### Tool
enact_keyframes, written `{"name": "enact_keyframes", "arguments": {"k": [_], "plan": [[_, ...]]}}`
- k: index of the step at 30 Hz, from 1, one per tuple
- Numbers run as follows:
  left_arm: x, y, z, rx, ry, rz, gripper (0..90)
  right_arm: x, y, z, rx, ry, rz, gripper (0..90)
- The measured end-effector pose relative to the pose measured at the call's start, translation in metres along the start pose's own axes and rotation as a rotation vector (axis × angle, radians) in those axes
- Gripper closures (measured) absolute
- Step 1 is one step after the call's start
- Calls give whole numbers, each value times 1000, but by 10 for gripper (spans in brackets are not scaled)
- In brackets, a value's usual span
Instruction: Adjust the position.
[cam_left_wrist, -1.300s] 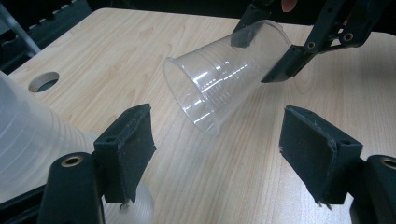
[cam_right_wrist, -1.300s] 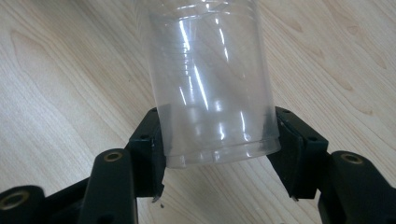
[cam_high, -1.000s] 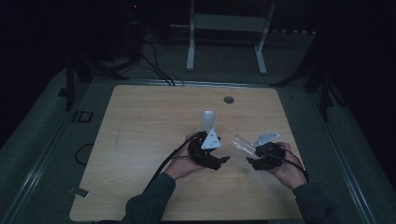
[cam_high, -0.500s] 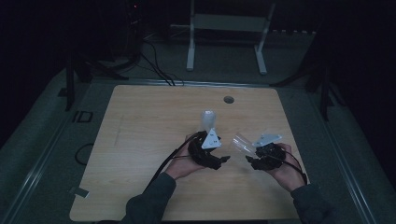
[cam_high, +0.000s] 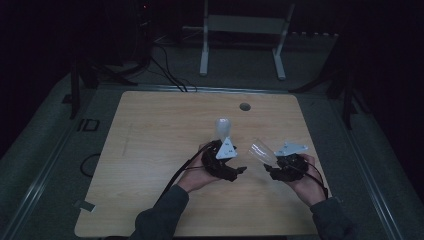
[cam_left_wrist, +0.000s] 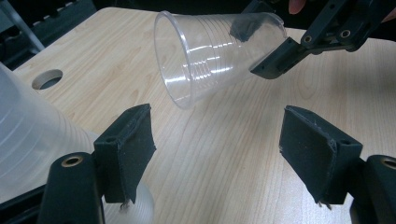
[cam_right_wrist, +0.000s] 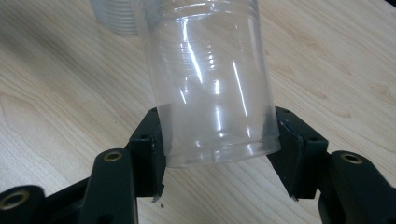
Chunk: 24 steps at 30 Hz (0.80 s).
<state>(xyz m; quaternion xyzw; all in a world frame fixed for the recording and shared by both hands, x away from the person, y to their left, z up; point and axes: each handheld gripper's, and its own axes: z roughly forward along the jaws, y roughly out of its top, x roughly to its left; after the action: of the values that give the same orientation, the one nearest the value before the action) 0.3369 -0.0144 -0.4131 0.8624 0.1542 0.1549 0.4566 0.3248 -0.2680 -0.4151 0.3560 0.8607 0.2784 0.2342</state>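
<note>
My right gripper (cam_high: 272, 161) (cam_right_wrist: 217, 151) is shut on the base of a clear plastic cup (cam_high: 260, 149) (cam_right_wrist: 210, 84). The cup is held tilted above the wooden table (cam_high: 150, 130), its mouth toward the left gripper. The same clear cup (cam_left_wrist: 215, 51) shows ahead in the left gripper view. My left gripper (cam_high: 235, 171) (cam_left_wrist: 224, 154) stands open over bare wood, nothing between its pads. A frosted cup (cam_high: 222, 127) (cam_left_wrist: 28, 140) stands just outside its left jaw; its ribbed rim (cam_right_wrist: 112, 18) lies beyond the clear cup.
A round hole (cam_high: 245, 106) (cam_left_wrist: 46, 79) is cut in the table toward its far edge. Behind the table stand a white frame (cam_high: 245, 25) and dark cables (cam_high: 170, 75) on the floor. A person's sleeves enter from the near edge.
</note>
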Motion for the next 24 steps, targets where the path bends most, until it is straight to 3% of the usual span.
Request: {"name": "enact_keyframes", "arguments": {"k": [14, 18, 24], "plan": [[0, 0, 1, -2, 3, -3, 256, -1, -1, -3, -68, -17, 35, 428], [2, 0, -1, -25, -13, -33, 257, -1, 0, -6, -95, -9, 42, 428], [3, 0, -2, -26, -6, -34, 257, 0, 1, -11, -132, -12, 47, 428]]}}
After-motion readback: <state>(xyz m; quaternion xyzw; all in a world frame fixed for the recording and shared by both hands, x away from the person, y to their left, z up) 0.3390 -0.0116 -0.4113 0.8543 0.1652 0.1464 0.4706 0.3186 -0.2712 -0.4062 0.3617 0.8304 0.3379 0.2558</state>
